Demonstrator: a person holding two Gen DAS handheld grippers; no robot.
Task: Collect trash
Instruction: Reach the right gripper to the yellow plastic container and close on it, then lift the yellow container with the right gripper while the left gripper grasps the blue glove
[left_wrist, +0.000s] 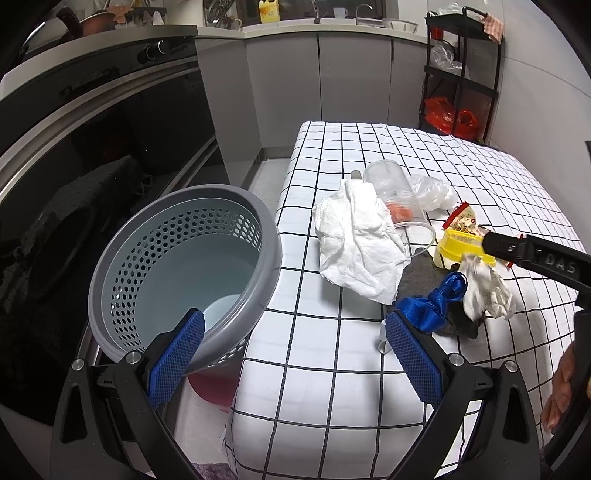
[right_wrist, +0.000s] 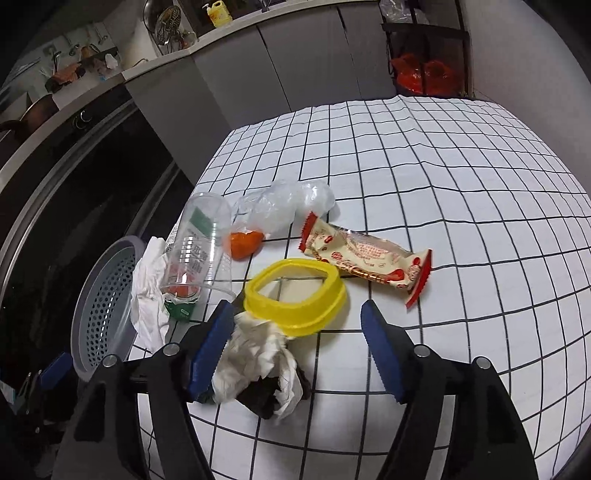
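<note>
The right gripper (right_wrist: 297, 345) stands with its jaws apart over a crumpled paper wad (right_wrist: 255, 363), which touches only the left pad, so a close here would likely pinch the wad's edge and let it slip, or catch the yellow plastic ring (right_wrist: 295, 295) lying against it at 12 o'clock. The left gripper (left_wrist: 291, 354) is also spread wide and holds nothing, hovering between the grey perforated bin (left_wrist: 184, 273) at its 10 o'clock and the checked tablecloth (left_wrist: 332, 350). The bin looks nearly empty, with one pale round shape at the bottom. The tipped clear cup (right_wrist: 197, 251) seems to hold only orange residue.
</note>
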